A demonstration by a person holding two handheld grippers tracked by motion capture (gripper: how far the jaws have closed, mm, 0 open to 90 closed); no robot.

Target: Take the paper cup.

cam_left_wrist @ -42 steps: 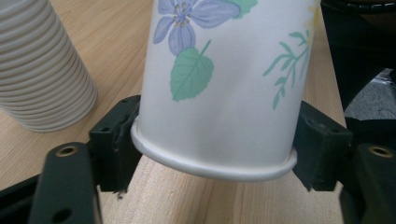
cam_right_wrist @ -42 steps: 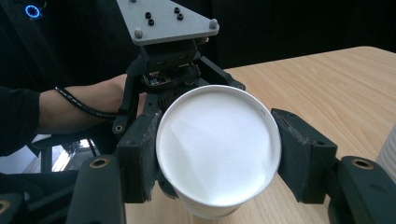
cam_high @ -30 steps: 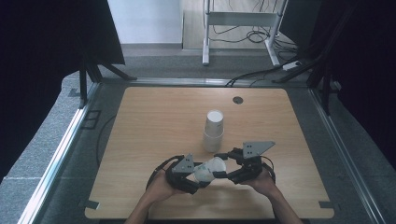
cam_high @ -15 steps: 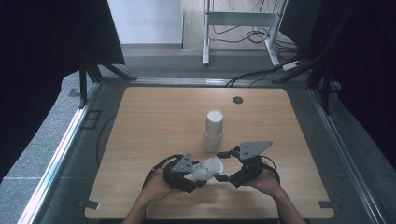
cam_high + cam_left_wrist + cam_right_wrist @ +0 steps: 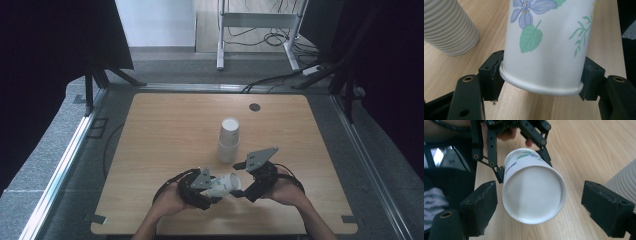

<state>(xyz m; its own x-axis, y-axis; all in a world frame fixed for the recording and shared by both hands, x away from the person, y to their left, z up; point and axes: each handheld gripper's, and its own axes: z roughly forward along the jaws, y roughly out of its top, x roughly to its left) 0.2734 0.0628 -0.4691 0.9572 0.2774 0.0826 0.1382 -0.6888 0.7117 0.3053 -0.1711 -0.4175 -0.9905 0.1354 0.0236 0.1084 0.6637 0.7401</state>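
High view: the paper cup (image 5: 223,184) is seen lying on its side just above the worktop (image 5: 165,135), clenched in the left claw (image 5: 216,191), w/ the cup's far end pointing toward the right claw (image 5: 239,191), which sits just beside that end. A stack of cups (image 5: 229,141) stands upright on the worktop just beyond both claws, apart from them. Left gripper view: the cup (image 5: 546,45) is gripped near its rolled rim, one pad on each side, jaws pressing the wall; floral print is seen on the wall, and the ribbed stack (image 5: 449,27) stands off to the claw's upper left. Right gripper view: the right claw (image 5: 537,202) is released; its jaws have just been opening, and the cup's base (image 5: 534,195) sits between them w/ clear gaps to both pads, so nothing is pressed. The left claw (image 5: 521,160) is seen behind, holding the cup's other end; the stack's edge (image 5: 624,182) is at the claw's right. Handling, as judged: cup is v. light, thin-walled and easily crushed or ovalled; smooth coating may slip. Hold is best taken at the rim roll or base ring, where it's stiffest, w/ gentle squeeze only; mid-wall should be avoided.
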